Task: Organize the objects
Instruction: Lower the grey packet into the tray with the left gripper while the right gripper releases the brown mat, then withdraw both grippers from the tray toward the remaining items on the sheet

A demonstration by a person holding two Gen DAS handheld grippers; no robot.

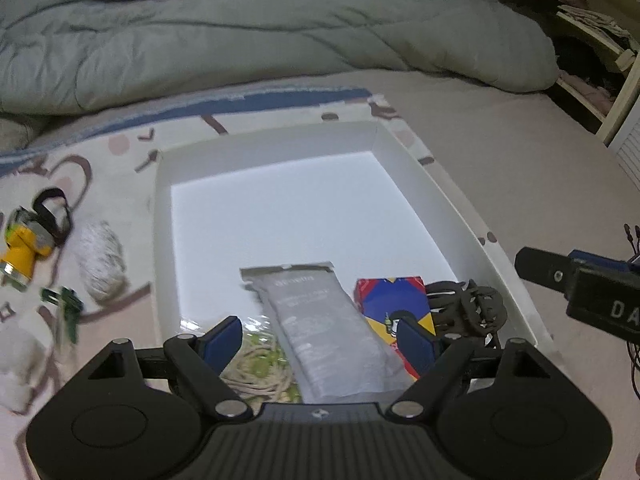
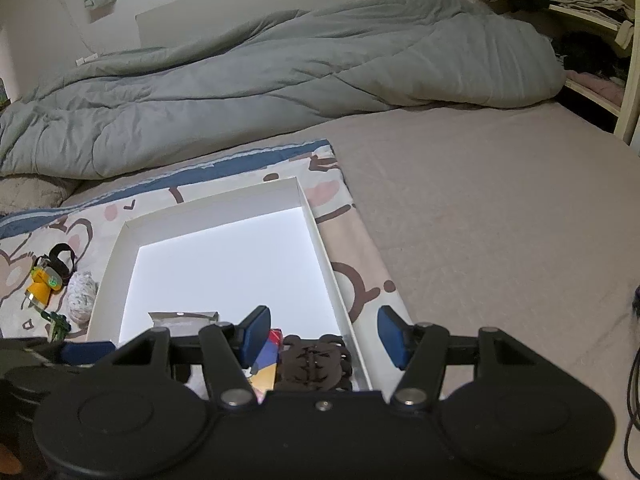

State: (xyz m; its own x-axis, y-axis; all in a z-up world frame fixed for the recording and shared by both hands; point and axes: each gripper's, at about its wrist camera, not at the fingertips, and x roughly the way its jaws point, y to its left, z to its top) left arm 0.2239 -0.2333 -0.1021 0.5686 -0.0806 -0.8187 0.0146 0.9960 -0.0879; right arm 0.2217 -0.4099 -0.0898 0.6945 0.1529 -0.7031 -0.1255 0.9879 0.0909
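A white shallow box [image 1: 404,152] [image 2: 320,240] lies on a patterned mat on the bed. Inside, near its front, lie a grey foil pouch [image 1: 320,320] [image 2: 180,318], a red, blue and yellow carton [image 1: 394,300] [image 2: 268,360], a black braided item [image 1: 468,308] [image 2: 316,360] and a coil of pale cord [image 1: 260,372]. My left gripper [image 1: 326,342] is open and empty over the pouch. My right gripper [image 2: 324,334] is open and empty above the box's front right corner. Left of the box lie a yellow headlamp [image 1: 24,248] [image 2: 42,280], a white yarn ball [image 1: 100,260] [image 2: 82,292] and a small green piece [image 1: 66,304] [image 2: 56,322].
A grey-green duvet [image 1: 260,32] [image 2: 280,72] is bunched along the far side of the bed. Bare beige sheet [image 2: 500,208] spreads to the right of the mat. Shelves with clothes [image 2: 592,40] stand at the far right. Dark cables [image 2: 632,400] hang at the right edge.
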